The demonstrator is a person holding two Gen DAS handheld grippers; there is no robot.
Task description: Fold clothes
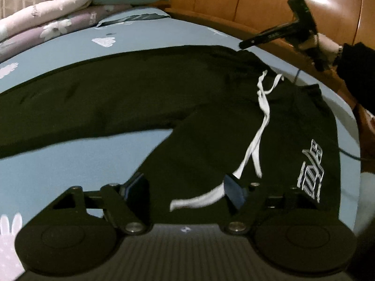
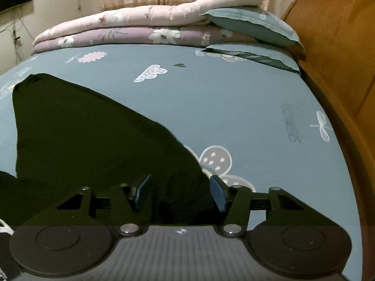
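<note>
Trousers: dark trousers (image 1: 145, 93) are spread flat on the blue patterned bedsheet (image 1: 182, 35), one leg stretched towards the folded quilts (image 2: 145, 23), the other angled towards the left gripper; white lettering is seen near the waist.
Drawstring: a white drawstring (image 1: 260, 128) is trailed from the waistband down across the cloth.
Left gripper: the left gripper (image 1: 185, 187) is tilted downward over the hip area of the trousers; its blue pads are set apart, with dark cloth and the drawstring's end between them; no pressing of the pads on the cloth is shown.
Right gripper: the right gripper (image 2: 179, 192) is pitched downward at the trousers' edge; its pads are held apart, cloth is seen in the gap, and no clamping is visible.
Right hand: in the left wrist view a white-gloved hand (image 1: 325, 44) with a dark sleeve is seen holding the right gripper above the waistband's far corner.
Background: pillows (image 2: 253, 23) are stacked against the wooden headboard (image 2: 339, 46).
</note>
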